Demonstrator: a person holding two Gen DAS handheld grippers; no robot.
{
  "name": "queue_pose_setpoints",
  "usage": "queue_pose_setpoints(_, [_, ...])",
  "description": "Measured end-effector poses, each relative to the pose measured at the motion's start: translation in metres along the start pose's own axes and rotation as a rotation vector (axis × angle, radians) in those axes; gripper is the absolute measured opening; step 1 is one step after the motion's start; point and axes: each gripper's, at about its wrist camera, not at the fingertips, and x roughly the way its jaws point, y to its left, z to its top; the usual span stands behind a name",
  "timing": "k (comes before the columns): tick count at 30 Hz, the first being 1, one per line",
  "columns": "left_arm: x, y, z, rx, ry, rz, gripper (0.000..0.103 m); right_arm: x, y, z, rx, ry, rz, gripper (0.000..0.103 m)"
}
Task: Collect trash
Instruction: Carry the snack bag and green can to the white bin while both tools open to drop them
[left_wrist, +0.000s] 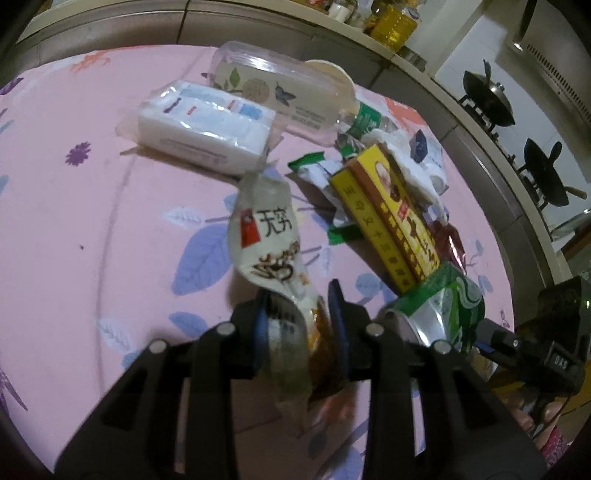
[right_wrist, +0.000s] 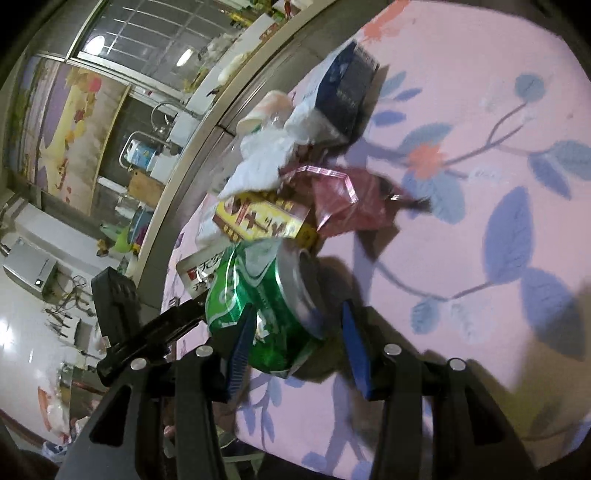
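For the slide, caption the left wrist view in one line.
Left hand-held gripper pinches a white printed snack wrapper above the pink floral tablecloth, beside a yellow cardboard box and crushed green can.

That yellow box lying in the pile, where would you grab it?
Grip the yellow box across its narrow width, near the end closest to the left gripper, coming from above. It lies flat and long, with its top face exposed; the other end is under white tissue.
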Motion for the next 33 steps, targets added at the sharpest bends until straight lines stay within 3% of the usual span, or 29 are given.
queue_pose_setpoints(3, [-0.002,-0.003,-0.001,0.019,-0.013,-0.005,0.019,-0.013,0.002,-0.006,-0.032,-0.010,-0.007,0.045])
queue_pose_setpoints(6, [-0.008,-0.010,-0.003,0.033,-0.036,-0.016,0.019,-0.014,-0.006,-0.021,0.038,0.060,0.086,0.045])
queue_pose_setpoints(10, [-0.023,-0.015,-0.004,0.032,-0.080,-0.091,0.019,0.000,-0.015,-0.034,0.144,0.160,0.180,0.045])
queue_pose_setpoints(14, [-0.018,-0.029,-0.005,0.058,-0.055,-0.109,0.019,0.020,-0.013,-0.031,0.203,0.209,0.257,0.045])
queue_pose_setpoints(17, [-0.012,-0.038,-0.010,0.068,-0.035,-0.119,0.019,0.021,-0.006,-0.023,0.162,0.176,0.232,0.045])
queue_pose_setpoints(22, [-0.011,-0.055,-0.024,0.105,-0.003,-0.158,0.019,-0.015,-0.003,-0.014,0.058,0.018,0.153,0.045])
queue_pose_setpoints(27, [-0.004,-0.073,-0.035,0.149,0.030,-0.168,0.019,-0.020,-0.019,-0.015,0.103,-0.015,0.126,0.045])
queue_pose_setpoints(30, [-0.006,-0.079,-0.036,0.162,0.030,-0.156,0.019,-0.021,-0.034,-0.018,0.161,-0.019,0.189,0.028])
queue_pose_setpoints(31, [-0.008,-0.080,-0.036,0.161,0.029,-0.153,0.019,-0.023,-0.035,-0.019,0.168,-0.027,0.224,0.018])
queue_pose_setpoints(33, [-0.014,-0.079,-0.034,0.150,0.027,-0.164,0.019,-0.029,-0.031,-0.015,0.133,-0.036,0.214,0.012])
